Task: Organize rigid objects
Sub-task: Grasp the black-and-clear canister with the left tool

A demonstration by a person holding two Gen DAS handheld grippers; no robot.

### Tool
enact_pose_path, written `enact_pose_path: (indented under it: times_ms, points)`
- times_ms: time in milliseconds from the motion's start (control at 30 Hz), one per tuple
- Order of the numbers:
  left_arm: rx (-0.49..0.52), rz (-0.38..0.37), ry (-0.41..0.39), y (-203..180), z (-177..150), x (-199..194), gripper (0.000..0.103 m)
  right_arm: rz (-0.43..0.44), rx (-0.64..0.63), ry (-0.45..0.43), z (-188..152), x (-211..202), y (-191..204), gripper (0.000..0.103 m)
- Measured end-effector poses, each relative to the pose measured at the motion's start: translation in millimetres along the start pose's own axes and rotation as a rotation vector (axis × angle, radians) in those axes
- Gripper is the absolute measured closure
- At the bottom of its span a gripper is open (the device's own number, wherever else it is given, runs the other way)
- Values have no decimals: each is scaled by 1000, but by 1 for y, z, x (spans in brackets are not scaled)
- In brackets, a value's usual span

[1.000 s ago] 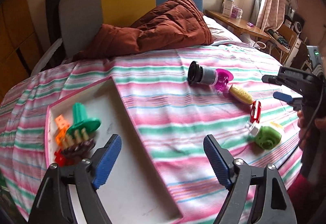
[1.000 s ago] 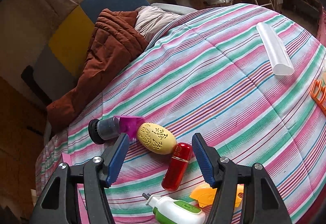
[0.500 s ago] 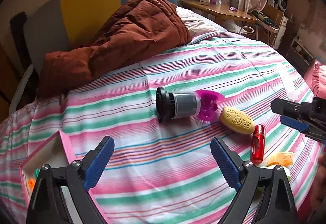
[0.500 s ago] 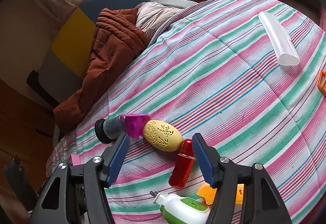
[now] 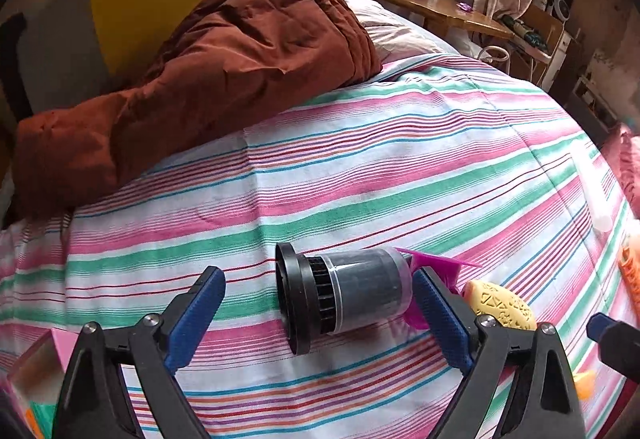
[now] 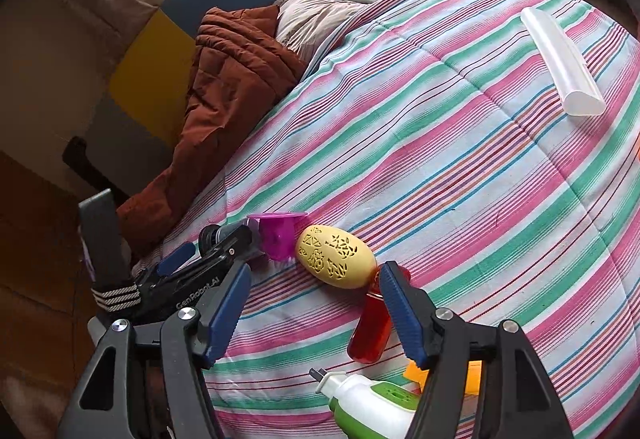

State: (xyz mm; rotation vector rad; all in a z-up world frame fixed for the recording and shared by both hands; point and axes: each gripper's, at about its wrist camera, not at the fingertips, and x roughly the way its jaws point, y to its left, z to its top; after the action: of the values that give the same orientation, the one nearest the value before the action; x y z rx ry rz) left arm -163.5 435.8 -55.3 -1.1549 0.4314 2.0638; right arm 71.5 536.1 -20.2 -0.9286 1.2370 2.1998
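Note:
A black and grey cylinder (image 5: 340, 299) with a magenta end (image 5: 436, 267) lies on its side on the striped bedspread (image 5: 360, 167). My left gripper (image 5: 316, 315) is open, one finger on each side of the cylinder, not touching it. It also shows in the right wrist view (image 6: 208, 243). My right gripper (image 6: 316, 307) is open and empty above a yellow patterned egg (image 6: 336, 257) and a red bottle (image 6: 370, 331). A green and white plug-in device (image 6: 368, 403) and an orange piece (image 6: 416, 371) lie below.
A brown quilt (image 5: 208, 71) is heaped at the head of the bed. A pink tray corner (image 5: 28, 371) shows at lower left. A clear plastic tube (image 6: 560, 59) lies at the far right. A wooden side table (image 5: 432, 7) stands beyond the bed.
My left gripper has swung right from the pink tray and closed in on the black cylinder, which now lies between its fingers. My right gripper has moved only slightly.

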Motion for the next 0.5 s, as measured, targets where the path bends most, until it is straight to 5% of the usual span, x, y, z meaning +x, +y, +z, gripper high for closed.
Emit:
enact_pose_path:
  times_ms: [67, 500]
  points:
    - [-22, -56, 31, 2, -2, 4, 41, 0, -1, -1, 0, 0, 0, 35]
    - [-106, -63, 6, 4, -95, -68, 42, -24, -34, -2, 1, 0, 4, 35]
